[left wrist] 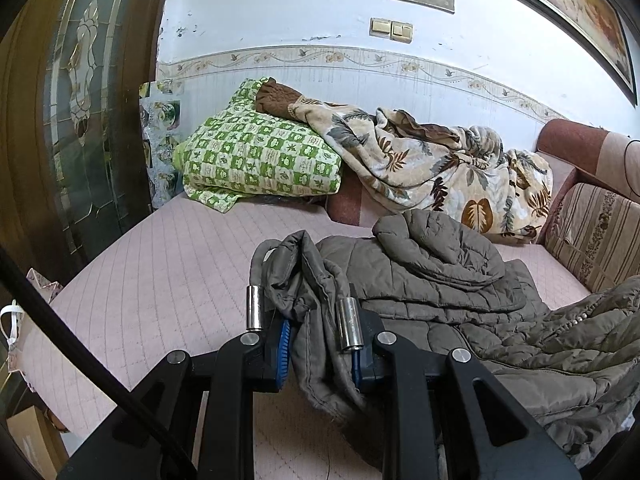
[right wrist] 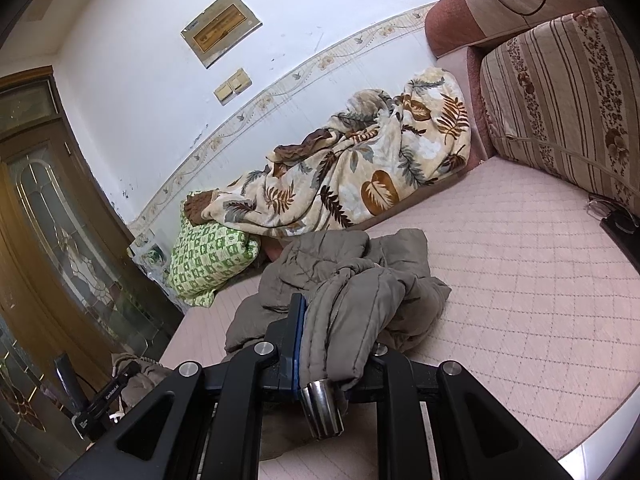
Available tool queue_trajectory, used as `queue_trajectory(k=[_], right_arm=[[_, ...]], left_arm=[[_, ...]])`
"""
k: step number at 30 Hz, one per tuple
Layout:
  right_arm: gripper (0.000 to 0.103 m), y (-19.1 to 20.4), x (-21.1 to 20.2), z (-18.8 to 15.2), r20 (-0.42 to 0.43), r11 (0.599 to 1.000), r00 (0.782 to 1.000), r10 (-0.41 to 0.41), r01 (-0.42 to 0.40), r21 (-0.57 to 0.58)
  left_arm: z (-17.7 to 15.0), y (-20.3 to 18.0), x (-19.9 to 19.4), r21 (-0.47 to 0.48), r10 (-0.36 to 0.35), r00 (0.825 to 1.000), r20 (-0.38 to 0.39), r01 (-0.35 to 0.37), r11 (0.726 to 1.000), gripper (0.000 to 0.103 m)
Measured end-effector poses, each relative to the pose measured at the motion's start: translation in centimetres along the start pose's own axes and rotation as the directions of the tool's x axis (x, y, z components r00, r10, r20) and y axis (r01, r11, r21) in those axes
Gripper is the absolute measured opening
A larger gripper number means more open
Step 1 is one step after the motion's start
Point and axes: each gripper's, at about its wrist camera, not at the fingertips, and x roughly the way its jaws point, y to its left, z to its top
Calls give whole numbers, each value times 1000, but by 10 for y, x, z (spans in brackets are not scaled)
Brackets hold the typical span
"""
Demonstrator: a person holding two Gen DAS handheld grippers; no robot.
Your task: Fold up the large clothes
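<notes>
An olive-grey quilted jacket (left wrist: 432, 280) lies crumpled on the pink quilted sofa seat (left wrist: 168, 272). My left gripper (left wrist: 320, 344) is shut on a bunched edge of the jacket, which hangs down between its blue pads. In the right wrist view the same jacket (right wrist: 360, 264) is heaped ahead, and my right gripper (right wrist: 340, 344) is shut on another thick fold of it. That fold drapes over the right finger and hides it. Both held parts are lifted off the seat.
A green checked cushion (left wrist: 256, 156) and a leaf-patterned blanket (left wrist: 440, 168) lie against the back wall. A striped sofa cushion (right wrist: 560, 100) stands at the right. A wooden glass door (left wrist: 72, 100) is on the left. Glasses and a dark object (right wrist: 612, 216) sit at the seat's right edge.
</notes>
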Motion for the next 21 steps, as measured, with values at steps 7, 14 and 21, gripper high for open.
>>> queue_trajectory(k=[7, 14, 21], right_arm=[[15, 5, 7, 9, -4, 1000, 1000, 3, -3, -6], [15, 7, 15, 18, -4, 1000, 1000, 4, -4, -9], [16, 12, 32, 35, -15, 1000, 1000, 7, -7, -12]], left_arm=[[6, -1, 5, -6, -1, 1000, 1, 1, 1000, 22], [16, -2, 12, -5, -2, 1000, 5, 2, 1000, 22], [32, -3, 29, -10, -9, 1000, 7, 9, 1000, 22]])
